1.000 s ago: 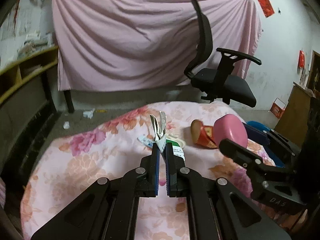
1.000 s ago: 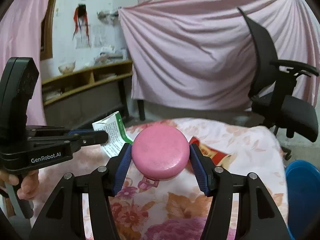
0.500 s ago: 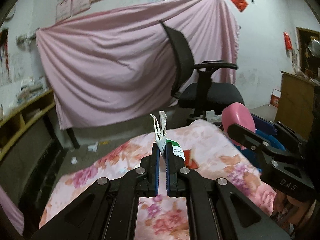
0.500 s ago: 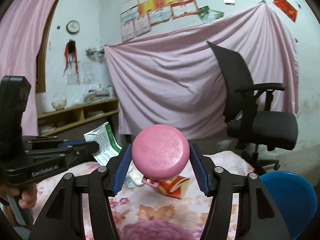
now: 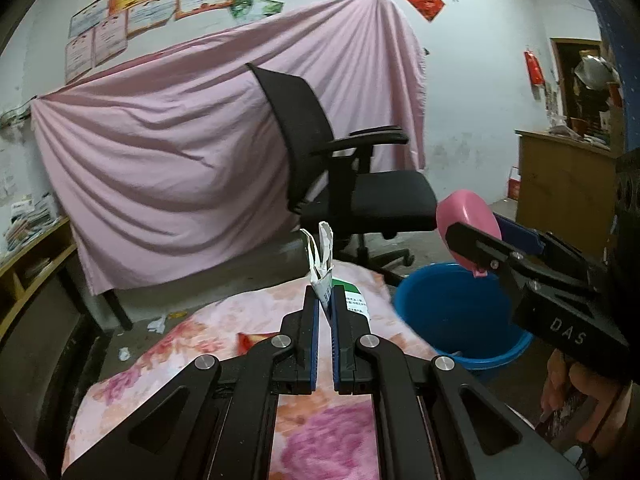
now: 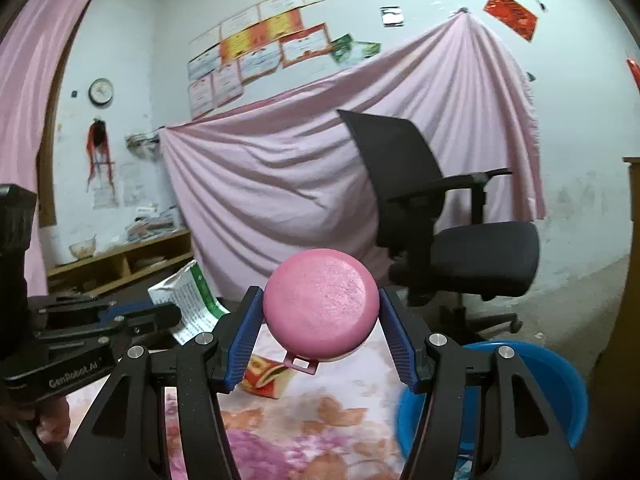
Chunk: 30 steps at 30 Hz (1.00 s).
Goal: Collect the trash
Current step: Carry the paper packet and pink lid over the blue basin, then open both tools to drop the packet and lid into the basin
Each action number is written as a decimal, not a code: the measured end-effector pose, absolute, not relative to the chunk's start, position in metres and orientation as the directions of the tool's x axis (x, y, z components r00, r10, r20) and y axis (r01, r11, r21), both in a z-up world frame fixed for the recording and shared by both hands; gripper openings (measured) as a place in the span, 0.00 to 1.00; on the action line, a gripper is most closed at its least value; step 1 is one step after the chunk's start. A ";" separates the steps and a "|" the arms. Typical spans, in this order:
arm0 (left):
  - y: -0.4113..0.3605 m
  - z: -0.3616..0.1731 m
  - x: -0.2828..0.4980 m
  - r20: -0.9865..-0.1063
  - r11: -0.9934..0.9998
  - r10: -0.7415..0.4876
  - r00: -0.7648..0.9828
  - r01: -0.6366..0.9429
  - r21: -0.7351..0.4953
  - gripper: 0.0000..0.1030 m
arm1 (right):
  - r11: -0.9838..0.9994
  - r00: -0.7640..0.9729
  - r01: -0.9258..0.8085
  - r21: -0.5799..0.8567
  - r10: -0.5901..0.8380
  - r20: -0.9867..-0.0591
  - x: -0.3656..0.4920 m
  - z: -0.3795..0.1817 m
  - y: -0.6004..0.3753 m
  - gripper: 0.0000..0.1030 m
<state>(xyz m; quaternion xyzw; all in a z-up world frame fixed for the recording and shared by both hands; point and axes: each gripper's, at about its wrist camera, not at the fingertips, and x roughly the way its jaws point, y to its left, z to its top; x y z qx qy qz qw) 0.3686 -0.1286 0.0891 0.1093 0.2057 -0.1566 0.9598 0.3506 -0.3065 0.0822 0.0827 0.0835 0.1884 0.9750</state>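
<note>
Floral bedspread (image 5: 208, 344) now sits lower in view: both grippers have lifted toward the blue bucket (image 5: 448, 312). Left gripper (image 5: 325, 300) pinches the carton (image 5: 322, 276); right gripper (image 6: 320, 316) clamps the pink container (image 6: 320, 308). Dropping comes next.

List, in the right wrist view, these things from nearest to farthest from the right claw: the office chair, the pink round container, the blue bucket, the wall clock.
1. pink round container: clamped in the right claw.
2. blue bucket: low right, beside the bed.
3. office chair: right, behind the bucket.
4. wall clock: upper left, on the far wall.
</note>
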 end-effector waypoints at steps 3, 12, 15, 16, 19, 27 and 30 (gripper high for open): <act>-0.147 0.088 0.370 -0.431 0.916 -0.281 0.858 0.373 0.147 0.03 | 0.924 0.927 -0.324 0.202 0.353 -0.126 0.348 0.083 -0.323 0.55; -0.194 0.074 0.379 -0.451 0.882 -0.368 0.813 0.459 0.107 0.03 | 0.944 0.950 -0.233 0.232 0.272 -0.154 0.347 0.073 -0.369 0.55; -0.209 0.066 0.384 -0.465 0.872 -0.396 0.792 0.484 0.081 0.03 | 0.947 0.952 -0.201 0.252 0.249 -0.175 0.350 0.069 -0.385 0.55; -0.214 0.063 0.387 -0.476 0.864 -0.412 0.777 0.499 0.067 0.03 | 0.946 0.953 -0.191 0.261 0.243 -0.183 0.352 0.068 -0.390 0.55; -0.229 0.055 0.392 -0.493 0.846 -0.448 0.746 0.532 0.036 0.03 | 0.944 0.947 -0.164 0.285 0.232 -0.224 0.357 0.061 -0.404 0.55; -0.259 0.036 0.401 -0.548 0.817 -0.498 0.672 0.575 -0.037 0.03 | 0.950 0.931 -0.086 0.300 0.184 -0.315 0.360 0.044 -0.436 0.55; -0.267 0.031 0.405 -0.570 0.814 -0.500 0.652 0.578 -0.052 0.03 | 0.938 0.917 -0.071 0.339 0.195 -0.348 0.365 0.036 -0.448 0.55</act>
